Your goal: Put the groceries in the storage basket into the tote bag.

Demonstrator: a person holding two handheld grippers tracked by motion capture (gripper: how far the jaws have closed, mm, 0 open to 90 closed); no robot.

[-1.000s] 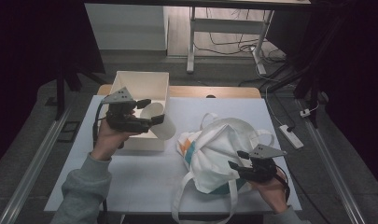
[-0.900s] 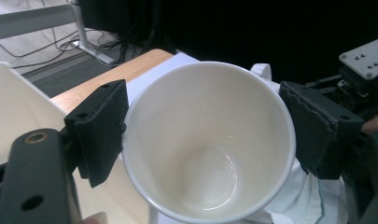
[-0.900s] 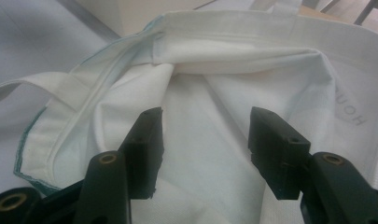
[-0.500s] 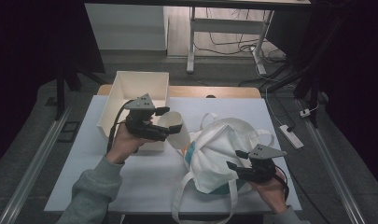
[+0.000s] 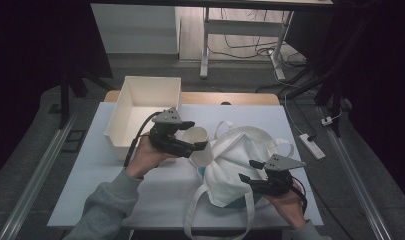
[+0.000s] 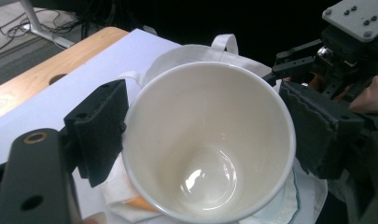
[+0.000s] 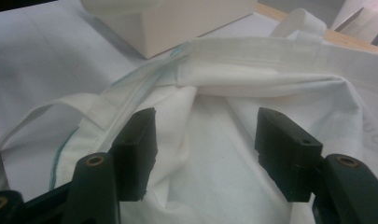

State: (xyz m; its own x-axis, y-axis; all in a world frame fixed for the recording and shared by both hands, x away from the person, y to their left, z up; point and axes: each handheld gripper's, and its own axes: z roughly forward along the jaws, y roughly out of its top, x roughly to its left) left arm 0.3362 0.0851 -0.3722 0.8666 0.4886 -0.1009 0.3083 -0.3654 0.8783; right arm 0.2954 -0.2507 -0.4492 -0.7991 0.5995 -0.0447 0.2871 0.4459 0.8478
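My left gripper (image 5: 196, 143) is shut on a white paper cup (image 5: 200, 146), held tilted just above the left edge of a white cloth tote bag (image 5: 242, 152). In the left gripper view the cup (image 6: 210, 154) sits between both black jaws with its empty inside facing the camera, and the bag (image 6: 196, 56) lies behind it. My right gripper (image 5: 246, 180) rests low over the bag's near right part. Seen from the right gripper view, that gripper (image 7: 207, 140) stands open, with wrinkled bag cloth (image 7: 214, 154) beneath the gap.
A white open box (image 5: 140, 107) stands at the table's back left, with its corner (image 7: 177, 18) ahead of the bag. Bag handles (image 5: 195, 215) trail toward the front edge. The right gripper (image 6: 336, 60) appears beyond the cup. A power strip (image 5: 311, 146) lies on the floor.
My left gripper has carried the cup from the front of the box rightward to the bag's left edge. The right gripper has stayed on the bag.
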